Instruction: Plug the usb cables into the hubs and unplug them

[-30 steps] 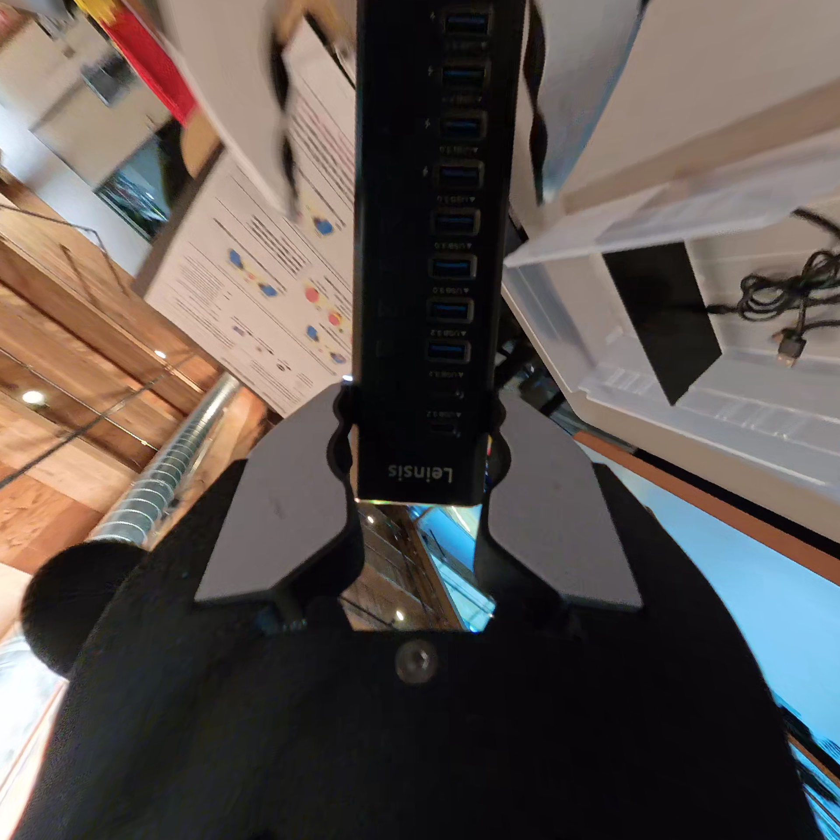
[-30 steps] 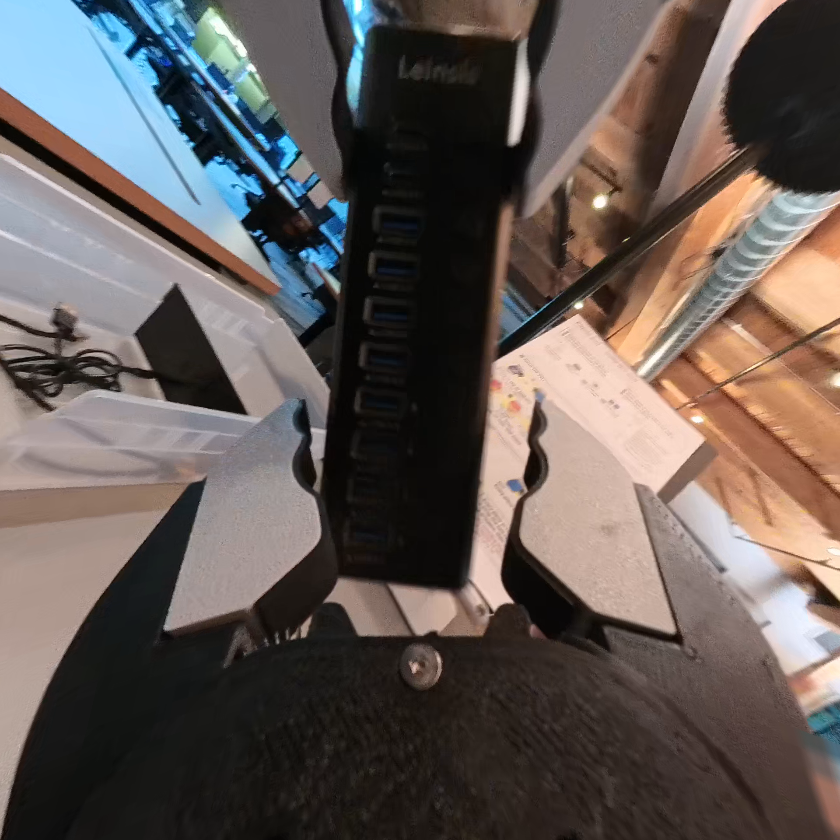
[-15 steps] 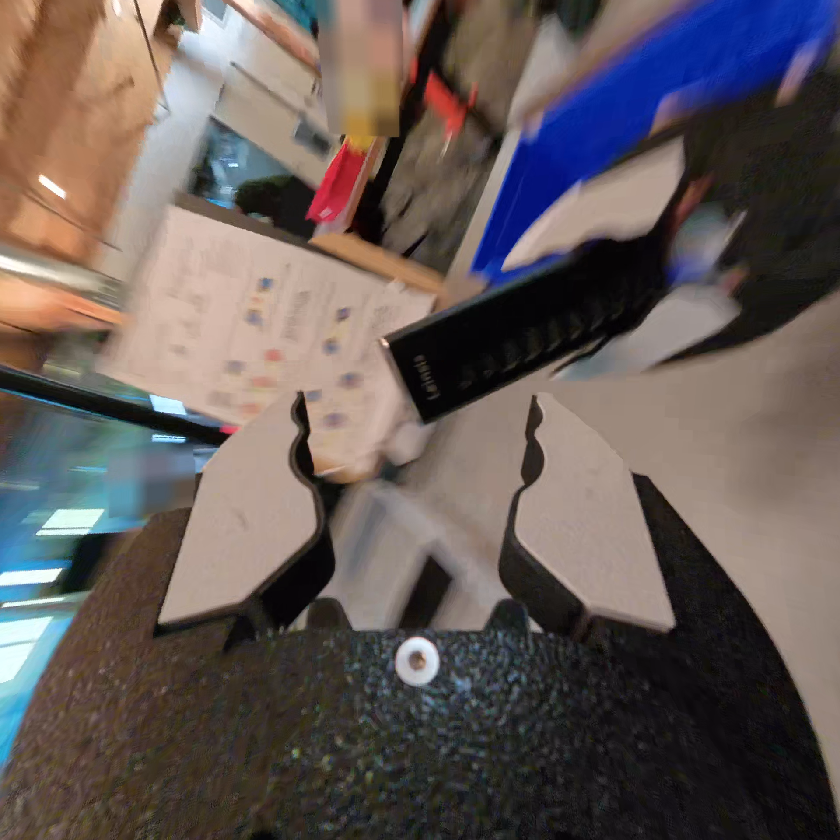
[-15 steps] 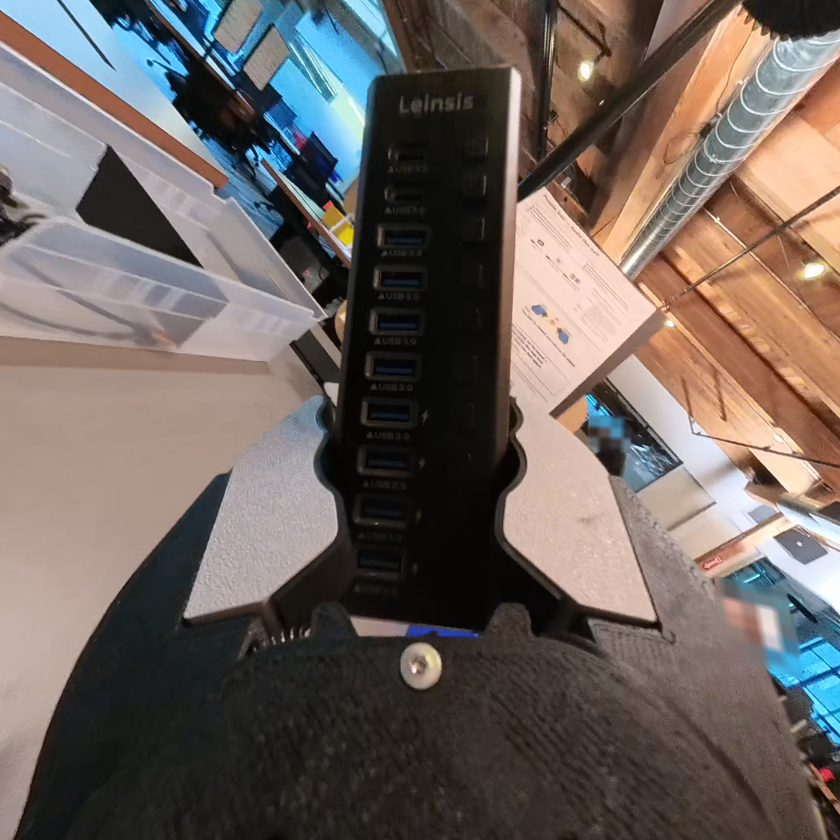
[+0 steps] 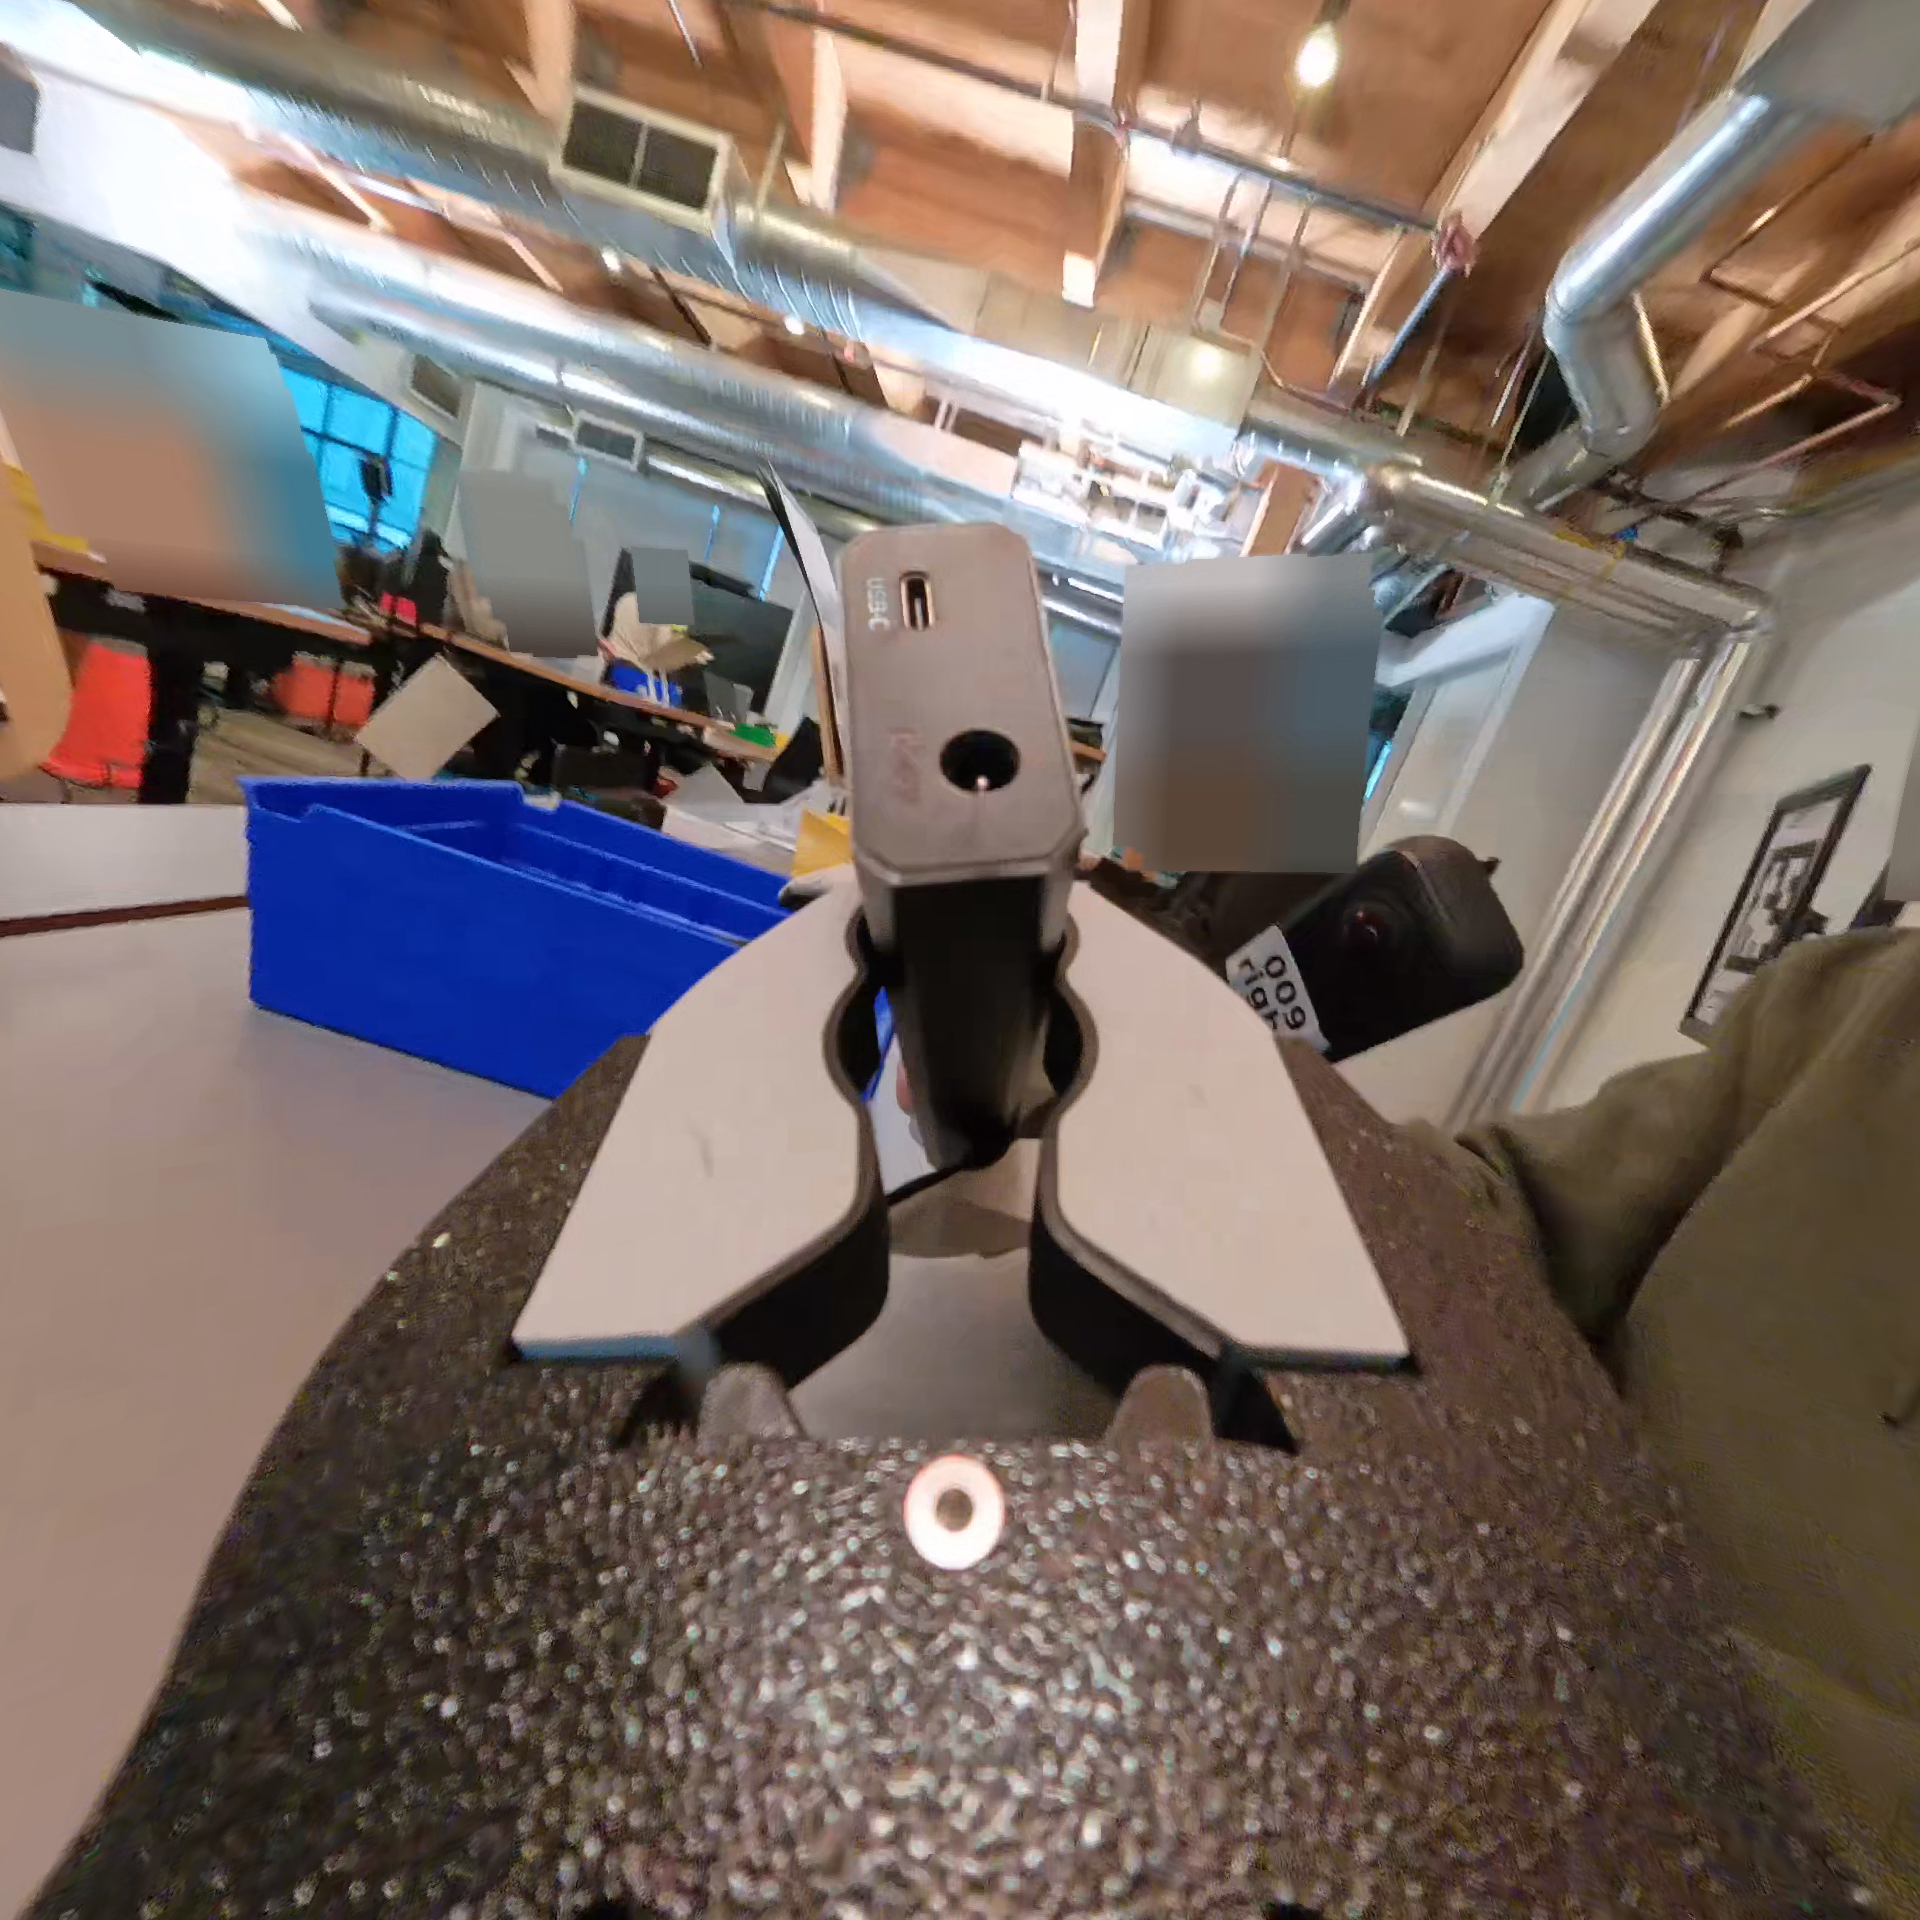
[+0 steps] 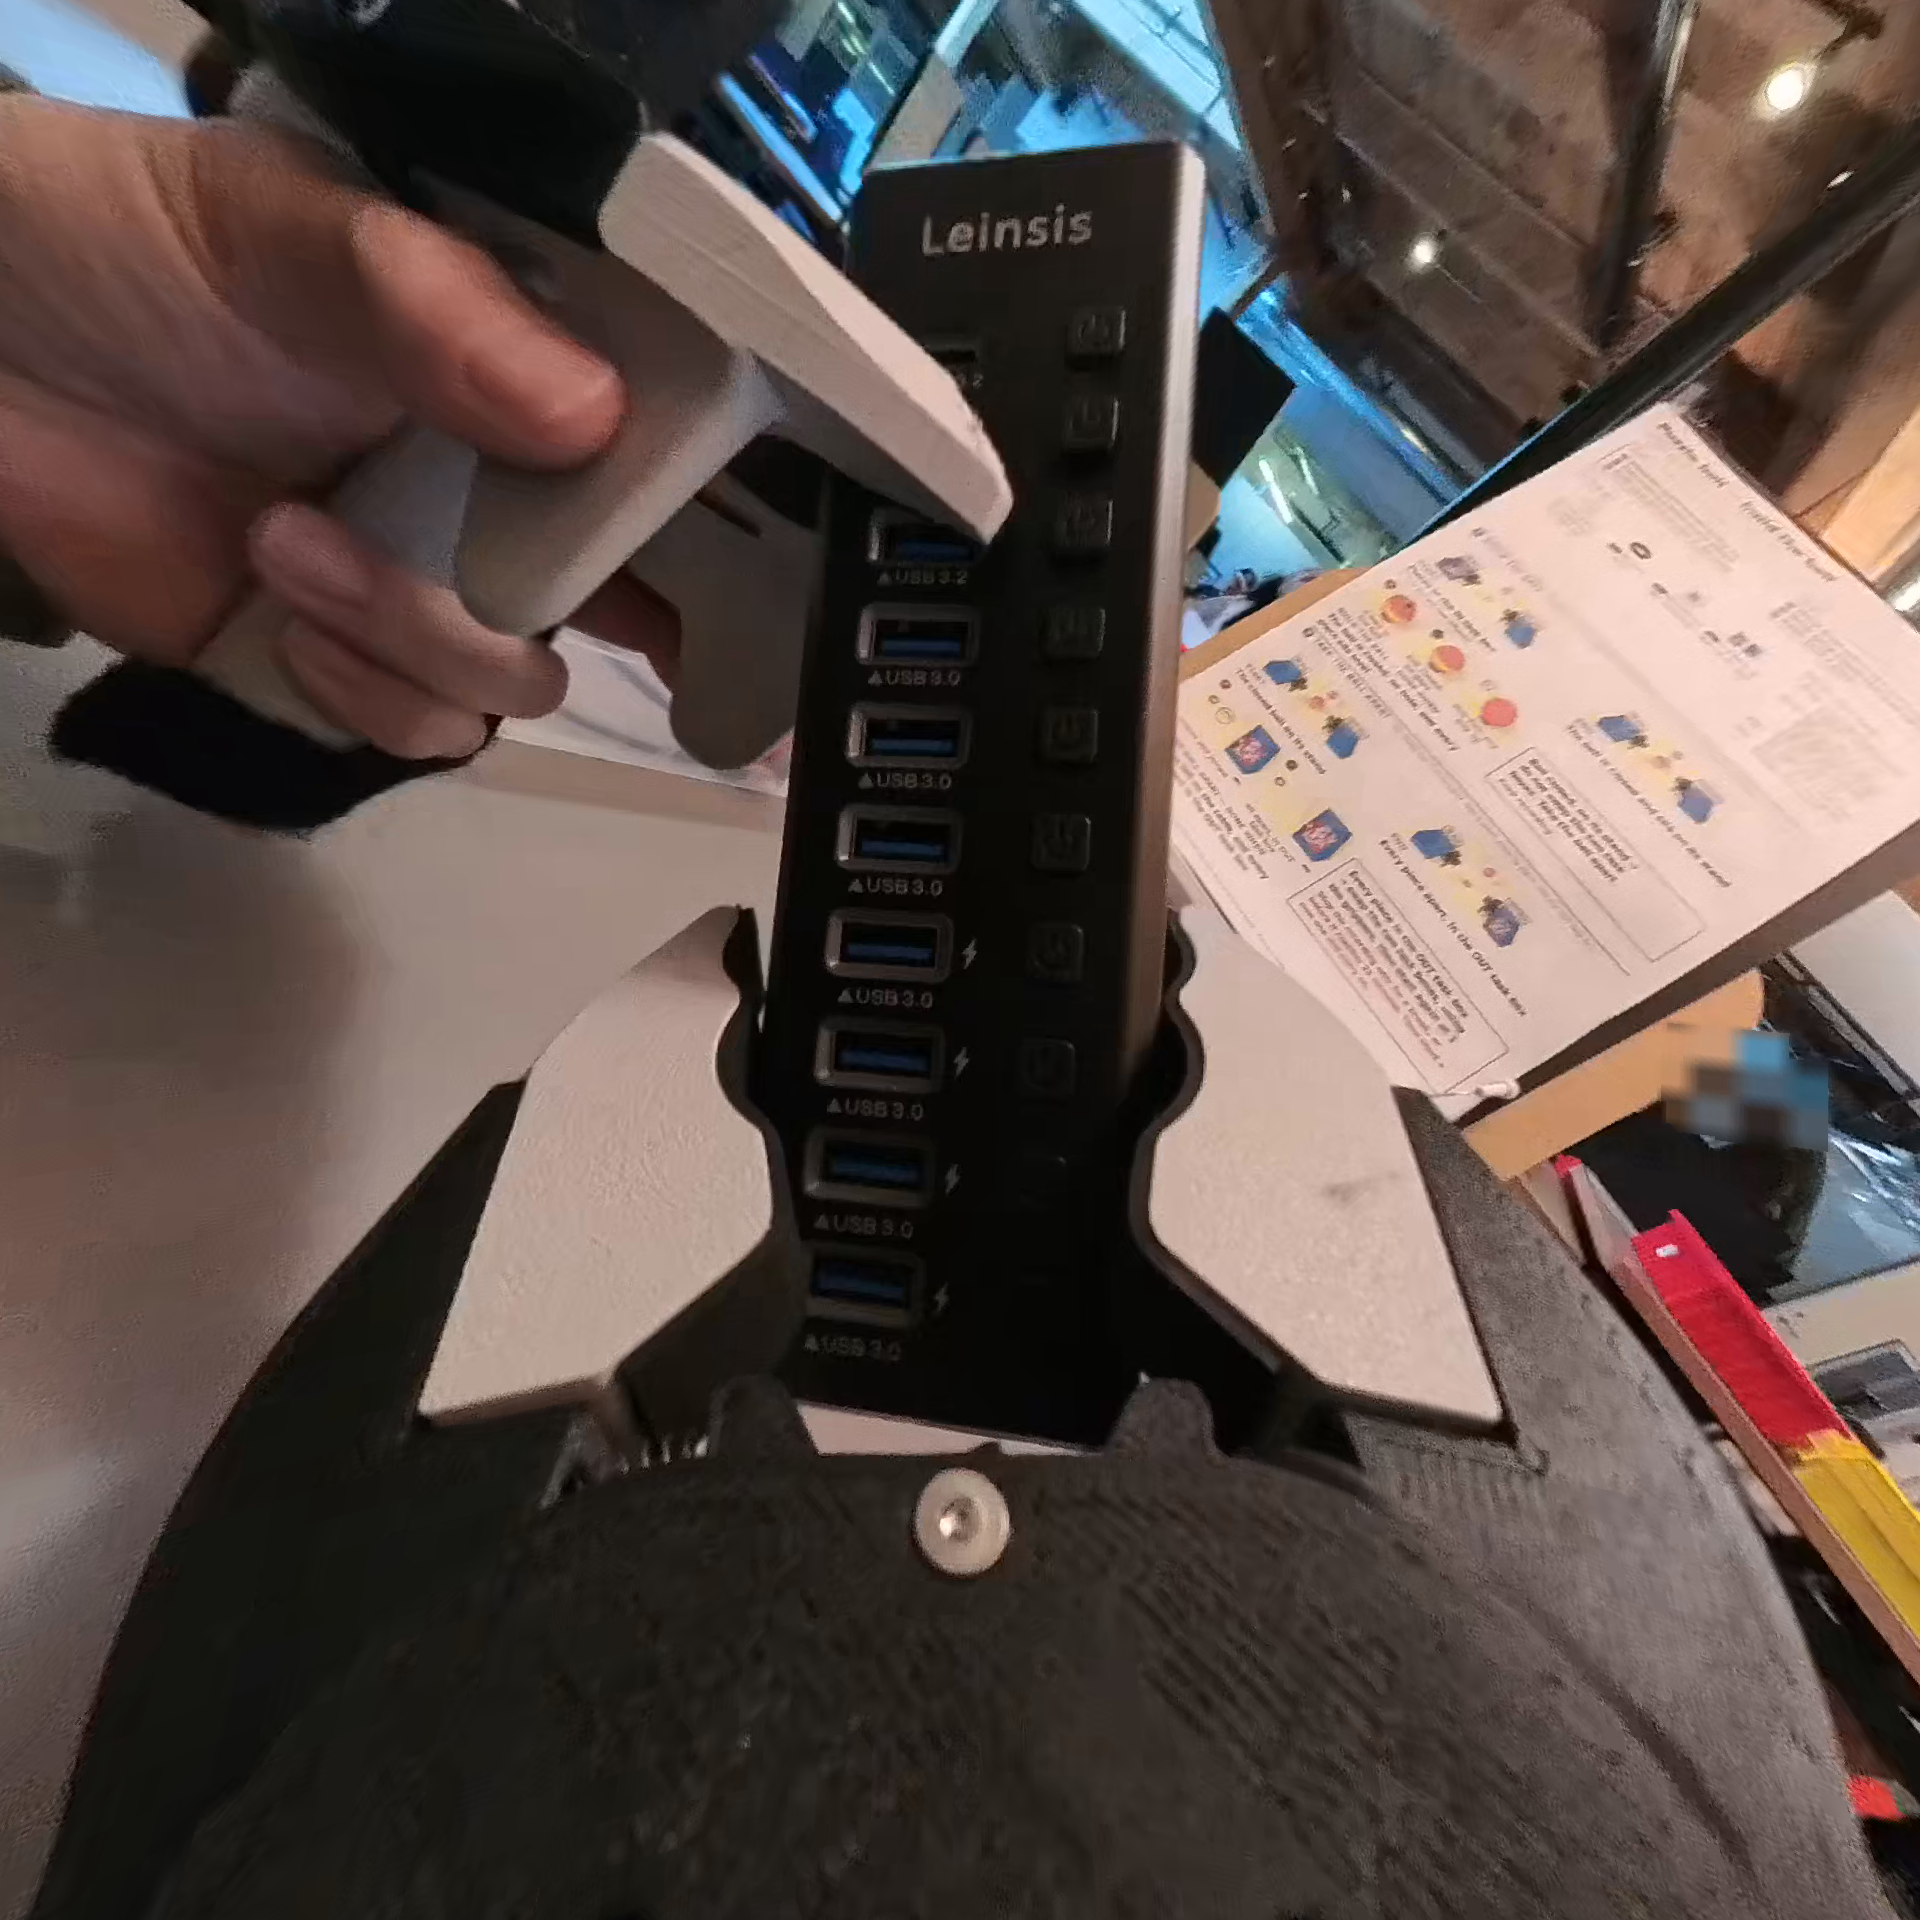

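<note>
Right wrist view showed the right gripper (image 6: 961, 1023) with its jaws clenched on the lower half of the black USB hub (image 6: 997, 727), held upright with its port row facing the camera. The left gripper (image 6: 831, 457), held in a bare hand (image 6: 239, 416), closed on the hub's upper part. In the left wrist view, the left gripper (image 5: 961, 997) had its jaws grasping the hub (image 5: 956, 727) just below its end face, above the grey surface (image 5: 156, 1195), with a blue bin (image 5: 468, 914) behind.

A blue bin (image 5: 488, 925) sits on the pale counter (image 5: 156, 1195) — silver ducts (image 5: 1600, 260) run overhead — and a printed sheet (image 6: 1538, 748) lies on a board.
</note>
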A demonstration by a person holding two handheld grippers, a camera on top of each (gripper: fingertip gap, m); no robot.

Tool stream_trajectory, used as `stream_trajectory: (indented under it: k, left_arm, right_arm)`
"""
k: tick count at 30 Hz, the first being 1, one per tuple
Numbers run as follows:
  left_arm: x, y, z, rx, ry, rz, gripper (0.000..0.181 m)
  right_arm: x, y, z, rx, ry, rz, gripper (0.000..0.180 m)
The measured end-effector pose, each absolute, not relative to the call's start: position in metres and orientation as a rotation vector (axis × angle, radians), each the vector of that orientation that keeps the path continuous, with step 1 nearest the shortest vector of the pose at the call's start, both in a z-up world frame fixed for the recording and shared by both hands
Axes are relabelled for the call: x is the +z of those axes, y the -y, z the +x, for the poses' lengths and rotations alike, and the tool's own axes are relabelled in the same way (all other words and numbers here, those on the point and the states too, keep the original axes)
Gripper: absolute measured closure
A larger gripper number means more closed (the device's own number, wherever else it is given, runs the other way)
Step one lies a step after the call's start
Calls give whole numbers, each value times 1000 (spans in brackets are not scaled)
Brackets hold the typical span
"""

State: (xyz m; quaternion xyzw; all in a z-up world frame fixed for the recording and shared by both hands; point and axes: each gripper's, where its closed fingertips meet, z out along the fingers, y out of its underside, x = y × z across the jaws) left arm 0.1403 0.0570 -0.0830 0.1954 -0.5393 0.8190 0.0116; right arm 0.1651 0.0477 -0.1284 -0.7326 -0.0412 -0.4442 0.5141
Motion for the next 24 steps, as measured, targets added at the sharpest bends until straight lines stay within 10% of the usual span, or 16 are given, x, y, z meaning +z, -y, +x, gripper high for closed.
stream_trajectory:
  k: [8, 17, 24]
  left_arm:
    - [-71, -43, 129, 2375, 2066, 307, 154]
    - [-56, -24, 133, 2244, 2260, 146, 154]
    - [-55, -16, 164, 2377, 2398, 621, 104]
  right_arm:
    - [-126, -44, 138, -345, -22, -1724, 102]
    - [-131, -42, 140, -309, -24, -1660, 145]
    - [-111, -12, 186, -824, -211, -1592, 151]
